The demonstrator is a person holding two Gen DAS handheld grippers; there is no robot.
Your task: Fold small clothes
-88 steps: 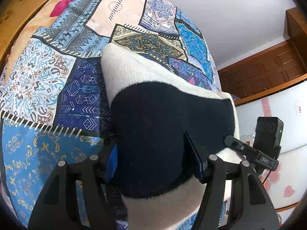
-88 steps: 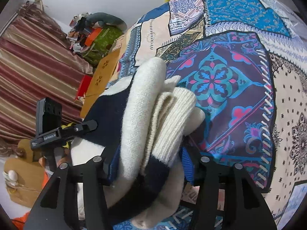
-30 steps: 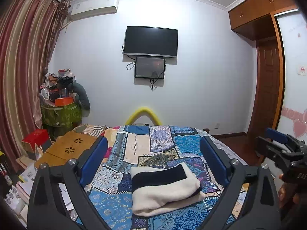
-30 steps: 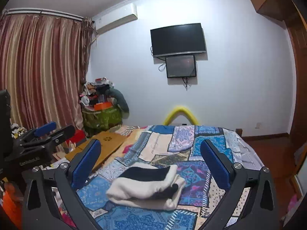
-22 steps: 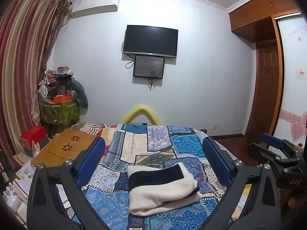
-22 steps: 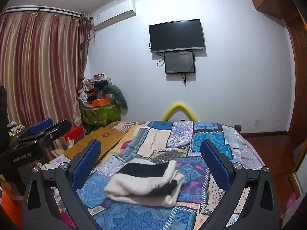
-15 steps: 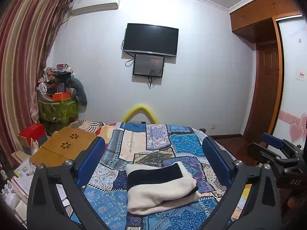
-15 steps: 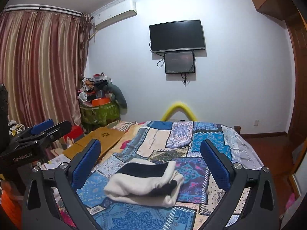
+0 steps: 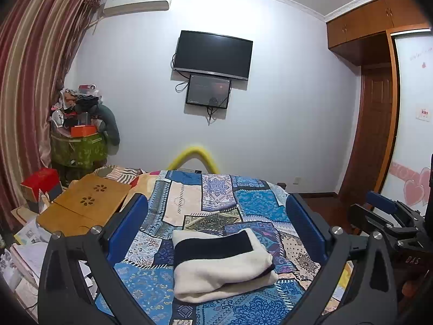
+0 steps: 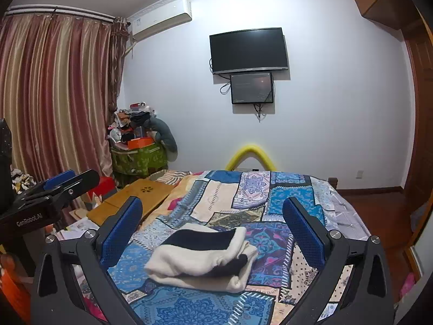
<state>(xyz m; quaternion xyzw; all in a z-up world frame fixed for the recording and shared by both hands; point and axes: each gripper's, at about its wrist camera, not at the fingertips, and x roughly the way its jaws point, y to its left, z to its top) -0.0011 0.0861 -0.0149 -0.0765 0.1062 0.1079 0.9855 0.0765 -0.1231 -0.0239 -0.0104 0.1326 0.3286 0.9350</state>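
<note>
On the patchwork bedspread (image 9: 216,197), near its front edge, lies the folded cream-and-navy garment (image 9: 220,264), its long axis across the bed and its navy band toward the far wall. It looks soft, light and thick; the rolled side edges would likely hold best. The left gripper (image 9: 216,230) and right gripper (image 10: 212,227) both gape, empty, well back from it.

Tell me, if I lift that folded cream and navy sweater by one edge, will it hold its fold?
Probably not: the folded sweater looks like soft, thick knit, so its stacked layers would likely sag open. It seems light though bulky. On the patchwork quilt it should drag, not slide.
</note>
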